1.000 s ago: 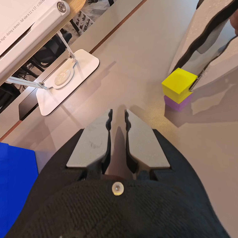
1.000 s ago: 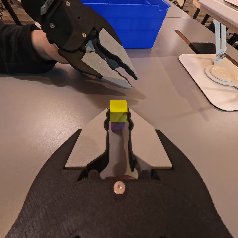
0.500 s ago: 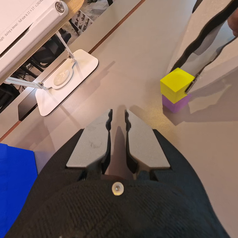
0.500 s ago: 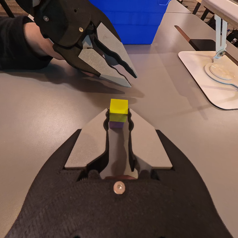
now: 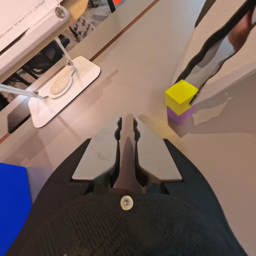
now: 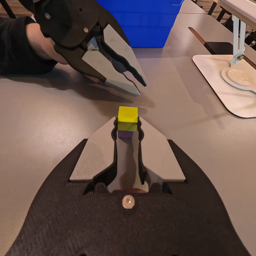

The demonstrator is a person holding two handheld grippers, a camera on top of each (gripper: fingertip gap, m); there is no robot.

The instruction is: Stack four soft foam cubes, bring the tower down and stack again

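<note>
A bright yellow foam cube (image 6: 127, 118) sits on a purple foam cube (image 6: 125, 134), pinched by the right tongs (image 6: 127, 119); the left tongs (image 5: 127, 120) are slightly spread, empty.

A grey table (image 6: 180, 85) carries a blue bin (image 6: 146, 27) and white stand (image 6: 216, 77); beyond, perhaps chairs.

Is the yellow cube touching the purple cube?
Touching. In the left wrist view the yellow cube sits directly on the purple cube, no gap between their faces.

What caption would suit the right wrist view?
Right gripper holds a yellow cube atop a purple cube; left gripper waits empty.
</note>
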